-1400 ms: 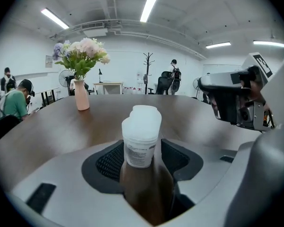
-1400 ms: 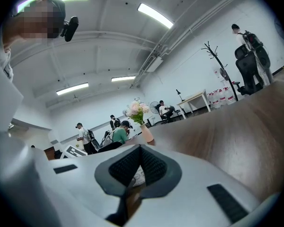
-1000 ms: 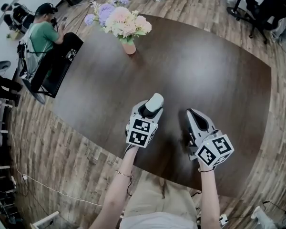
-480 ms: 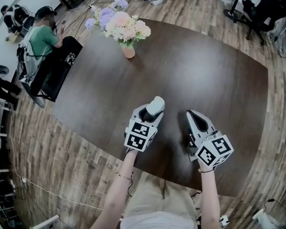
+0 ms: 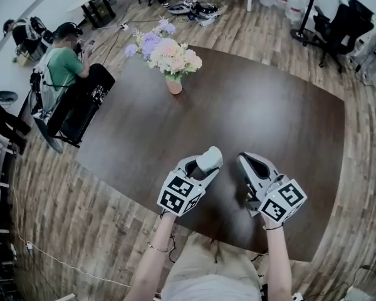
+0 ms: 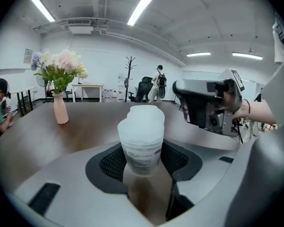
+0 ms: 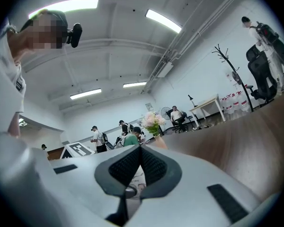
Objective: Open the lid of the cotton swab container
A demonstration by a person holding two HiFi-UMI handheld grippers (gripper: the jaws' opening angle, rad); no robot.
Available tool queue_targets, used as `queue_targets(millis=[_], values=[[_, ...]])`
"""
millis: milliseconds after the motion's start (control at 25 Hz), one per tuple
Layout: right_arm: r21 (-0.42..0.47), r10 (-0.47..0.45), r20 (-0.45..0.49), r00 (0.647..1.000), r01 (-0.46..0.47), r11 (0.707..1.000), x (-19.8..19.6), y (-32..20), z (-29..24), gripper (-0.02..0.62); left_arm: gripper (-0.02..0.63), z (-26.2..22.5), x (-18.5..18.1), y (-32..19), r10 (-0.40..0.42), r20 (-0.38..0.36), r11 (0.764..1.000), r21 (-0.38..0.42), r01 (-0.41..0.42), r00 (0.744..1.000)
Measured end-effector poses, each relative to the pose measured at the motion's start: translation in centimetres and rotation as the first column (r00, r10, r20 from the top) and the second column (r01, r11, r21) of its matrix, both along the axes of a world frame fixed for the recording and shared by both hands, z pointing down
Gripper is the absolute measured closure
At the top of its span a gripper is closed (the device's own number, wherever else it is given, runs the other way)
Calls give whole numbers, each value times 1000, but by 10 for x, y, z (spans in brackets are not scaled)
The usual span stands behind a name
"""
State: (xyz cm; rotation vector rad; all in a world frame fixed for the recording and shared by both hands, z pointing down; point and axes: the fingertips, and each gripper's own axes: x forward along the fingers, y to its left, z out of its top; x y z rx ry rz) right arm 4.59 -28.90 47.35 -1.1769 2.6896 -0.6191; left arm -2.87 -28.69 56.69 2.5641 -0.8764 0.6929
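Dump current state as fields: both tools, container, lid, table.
left tool: shut on cotton swab container
right tool: shut, nothing between its jaws, to the right of the left tool
lid: on the container, closed
table: dark wood, flower vase at the far side

On my screens, the cotton swab container (image 6: pixel 141 131) reads as frosted, translucent plastic with a paper-like printed label (image 6: pixel 142 159). The left gripper (image 6: pixel 141 163) and right gripper (image 7: pixel 139 167) wear matt grey plastic shells with black, rough-textured pads (image 6: pixel 112 163). The table (image 5: pixel 257 105) is dark, smooth wood grain with a soft sheen, and the floor (image 5: pixel 81 193) is pale wood plank.
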Motion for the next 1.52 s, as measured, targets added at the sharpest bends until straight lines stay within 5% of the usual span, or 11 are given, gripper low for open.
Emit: queue_targets(millis=[520, 760, 960, 1200, 1520], values=[[171, -257, 7, 966, 253, 952, -22, 45, -76, 574, 371, -80, 3, 58, 200, -75, 980, 31, -198, 977], [208, -433, -44, 900, 432, 878, -44, 68, -98, 569, 371, -97, 5, 87, 308, -68, 951, 29, -307, 949], [151, -556, -47, 830, 556, 817, -57, 83, -101, 456, 371, -106, 6, 106, 379, -65, 925, 13, -379, 923], [92, -655, -115, 747, 664, 742, -76, 100, -96, 363, 371, -118, 7, 118, 417, -81, 909, 7, -418, 905], [65, -705, -214, 676, 730, 680, -87, 106, -96, 360, 371, -131, 8, 118, 425, -80, 905, 29, -424, 902]])
